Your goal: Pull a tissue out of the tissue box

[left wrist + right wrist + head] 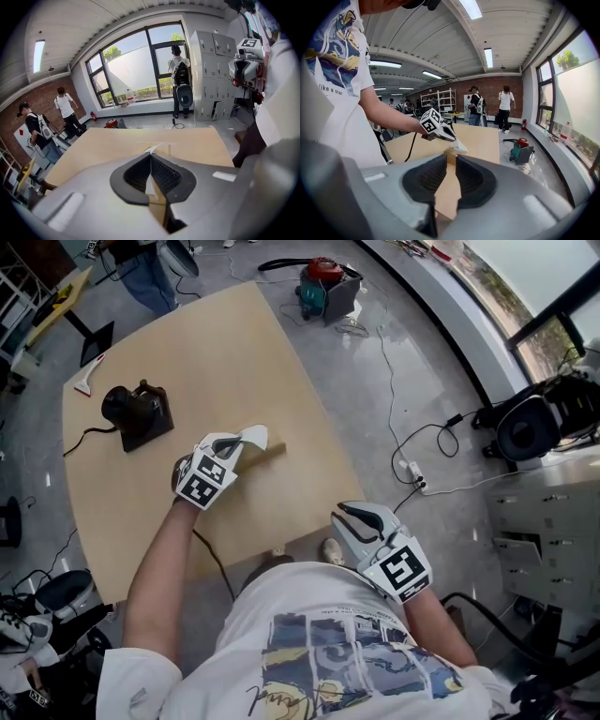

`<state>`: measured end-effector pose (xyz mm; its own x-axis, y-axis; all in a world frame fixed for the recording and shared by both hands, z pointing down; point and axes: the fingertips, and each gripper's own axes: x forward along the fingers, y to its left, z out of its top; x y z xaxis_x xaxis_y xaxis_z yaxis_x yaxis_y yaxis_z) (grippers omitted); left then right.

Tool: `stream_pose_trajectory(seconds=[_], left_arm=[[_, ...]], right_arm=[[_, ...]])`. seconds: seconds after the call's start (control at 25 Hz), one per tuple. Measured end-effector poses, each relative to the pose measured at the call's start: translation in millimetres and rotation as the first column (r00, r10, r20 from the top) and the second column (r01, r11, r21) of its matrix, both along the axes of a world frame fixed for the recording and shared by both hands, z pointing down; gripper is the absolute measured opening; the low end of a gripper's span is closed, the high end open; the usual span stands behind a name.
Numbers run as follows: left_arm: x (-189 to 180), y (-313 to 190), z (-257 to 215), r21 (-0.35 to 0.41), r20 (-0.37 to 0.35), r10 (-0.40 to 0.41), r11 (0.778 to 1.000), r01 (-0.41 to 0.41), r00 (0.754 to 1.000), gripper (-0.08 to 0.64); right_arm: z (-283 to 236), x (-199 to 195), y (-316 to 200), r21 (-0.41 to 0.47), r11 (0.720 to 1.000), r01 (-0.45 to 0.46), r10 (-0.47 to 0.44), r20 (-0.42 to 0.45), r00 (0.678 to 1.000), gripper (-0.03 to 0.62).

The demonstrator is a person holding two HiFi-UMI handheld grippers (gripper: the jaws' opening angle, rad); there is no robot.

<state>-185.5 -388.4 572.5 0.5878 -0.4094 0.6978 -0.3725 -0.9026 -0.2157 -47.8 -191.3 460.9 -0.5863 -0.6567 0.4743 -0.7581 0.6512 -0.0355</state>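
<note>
My left gripper (238, 442) is over the middle of the tan table (216, 352), shut on a white tissue (255, 436). The tissue stands up out of a low, wood-coloured tissue box (275, 454) just right of the jaws. In the left gripper view the thin sheet (150, 151) is pinched between the black pads (165, 176). The right gripper view shows that gripper (453, 138), the lifted tissue (460, 146) and the box (450, 155). My right gripper (345, 514) hangs beyond the table's near edge. Its jaws stand a narrow gap apart with nothing between them.
A black device on a black base (139, 413) with a cable sits at the table's left, and a white tool (89, 376) lies near the far left corner. A red and teal machine (323, 287) and cables (412, 456) are on the floor. People stand far off (182, 79).
</note>
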Motion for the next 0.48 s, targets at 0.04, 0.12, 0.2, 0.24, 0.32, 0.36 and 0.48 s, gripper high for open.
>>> stream_pose_trajectory(seconds=[0.04,0.12,0.2,0.24,0.32,0.36,0.48], left_arm=[[-1.2,-1.5,-2.6,0.001,-0.001,-0.005,1.0,0.005,1.0,0.006],[-3.7,-3.3,-8.1,0.003,-0.004,-0.016,1.0,0.016,1.0,0.006],[-5.5,-4.9,-15.3,0.008,-0.007,-0.026,1.0,0.026,1.0,0.006],[-6.1,-5.9,-19.7,0.013,-0.009,-0.031,0.999,0.031,0.999,0.006],[-6.2,-7.1,-29.5,0.023,-0.011,-0.038,0.999,0.039,0.999,0.006],[-5.6,-7.3,-34.3,0.026,-0.012,-0.04,0.999,0.04,0.999,0.006],[-3.5,-6.3,-48.9,0.036,-0.017,-0.04,0.999,0.041,0.999,0.006]], right_arm=[[0.2,1.5,0.5,0.002,1.0,0.006,-0.006,-0.001,1.0,0.049],[0.4,4.2,1.9,0.003,1.0,0.013,-0.013,0.001,1.0,0.049],[-0.1,6.8,3.8,0.002,1.0,0.015,-0.015,0.006,1.0,0.049],[-0.5,8.2,4.9,0.002,1.0,0.017,-0.017,0.008,1.0,0.049],[-0.8,11.9,7.5,0.007,1.0,0.027,-0.027,0.006,1.0,0.049],[-0.9,13.9,8.7,0.01,0.999,0.031,-0.031,0.006,1.0,0.049],[-0.5,18.5,11.3,0.013,0.999,0.04,-0.04,0.009,0.999,0.049]])
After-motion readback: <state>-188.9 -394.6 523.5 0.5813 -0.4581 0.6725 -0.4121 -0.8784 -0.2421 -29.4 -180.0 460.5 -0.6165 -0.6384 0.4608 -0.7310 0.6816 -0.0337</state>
